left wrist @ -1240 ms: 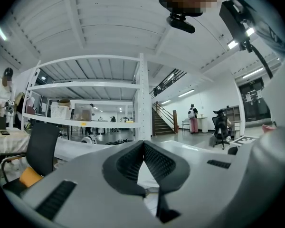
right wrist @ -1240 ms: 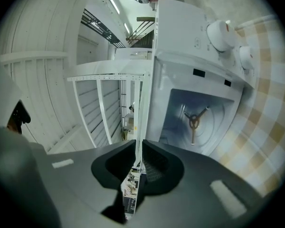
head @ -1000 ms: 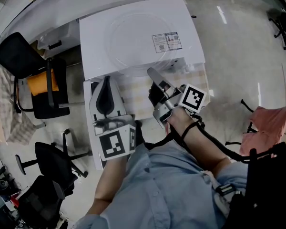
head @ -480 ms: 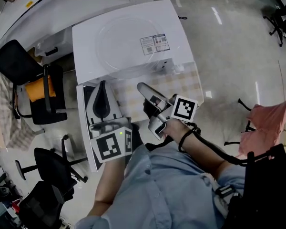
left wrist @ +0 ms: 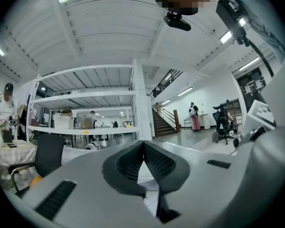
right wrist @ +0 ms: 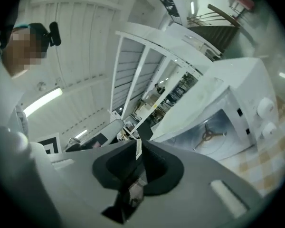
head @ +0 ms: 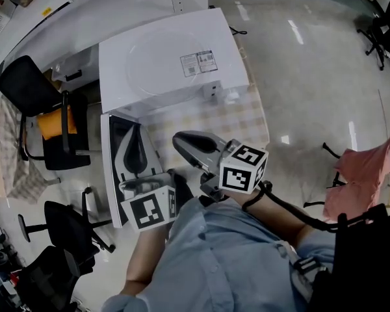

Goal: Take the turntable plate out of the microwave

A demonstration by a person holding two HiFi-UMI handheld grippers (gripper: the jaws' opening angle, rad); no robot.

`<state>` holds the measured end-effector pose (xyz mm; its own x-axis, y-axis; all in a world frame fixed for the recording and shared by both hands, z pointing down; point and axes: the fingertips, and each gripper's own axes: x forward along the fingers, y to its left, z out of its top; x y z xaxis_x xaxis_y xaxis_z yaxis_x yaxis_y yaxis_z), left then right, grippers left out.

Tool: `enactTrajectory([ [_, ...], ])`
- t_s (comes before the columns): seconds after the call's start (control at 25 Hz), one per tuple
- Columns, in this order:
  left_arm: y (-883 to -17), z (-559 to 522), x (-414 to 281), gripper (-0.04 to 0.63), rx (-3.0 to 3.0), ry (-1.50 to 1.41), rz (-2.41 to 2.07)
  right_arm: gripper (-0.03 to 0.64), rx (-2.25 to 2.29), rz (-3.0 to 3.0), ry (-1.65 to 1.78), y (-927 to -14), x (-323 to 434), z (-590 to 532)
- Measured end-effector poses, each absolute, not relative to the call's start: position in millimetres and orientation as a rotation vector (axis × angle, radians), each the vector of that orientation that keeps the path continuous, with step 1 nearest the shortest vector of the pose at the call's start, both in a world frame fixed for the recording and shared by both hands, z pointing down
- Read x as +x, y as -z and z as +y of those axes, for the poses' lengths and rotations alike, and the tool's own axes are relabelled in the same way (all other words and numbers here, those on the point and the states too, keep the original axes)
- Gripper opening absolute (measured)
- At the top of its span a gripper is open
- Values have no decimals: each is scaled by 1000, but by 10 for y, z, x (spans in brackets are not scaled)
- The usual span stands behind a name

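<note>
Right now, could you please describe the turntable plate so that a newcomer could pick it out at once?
Find the white microwave on the checked tablecloth, its door swung open at the left. The turntable plate lies flat on the microwave's top, left of the printed labels. It is clear, showing only as a faint circle, the only round thing there.

Microwave (head: pixel 162 57) casing: smooth, glossy white. Cloth (head: pixel 211 119) at its 6 o'clock: matt checked weave. Left gripper (left wrist: pixel 143 142) pads (left wrist: pixel 161 163): matt, ribbed, black, rubber-like.
</note>
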<state>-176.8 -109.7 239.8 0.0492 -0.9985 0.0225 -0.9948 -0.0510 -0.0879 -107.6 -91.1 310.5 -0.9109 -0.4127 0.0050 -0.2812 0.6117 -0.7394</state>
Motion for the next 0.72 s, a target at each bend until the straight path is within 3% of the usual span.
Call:
enactTrajectory([
  [0.36, -2008, -864, -1679, 8, -2202, -7, 2190, 20, -536, 2970, 462, -2262, -1231, -832],
  [0.72, -1862, -605, -1681, 8, -2134, -36, 2196, 0, -652, 2978, 271, -2161, -1188, -807],
])
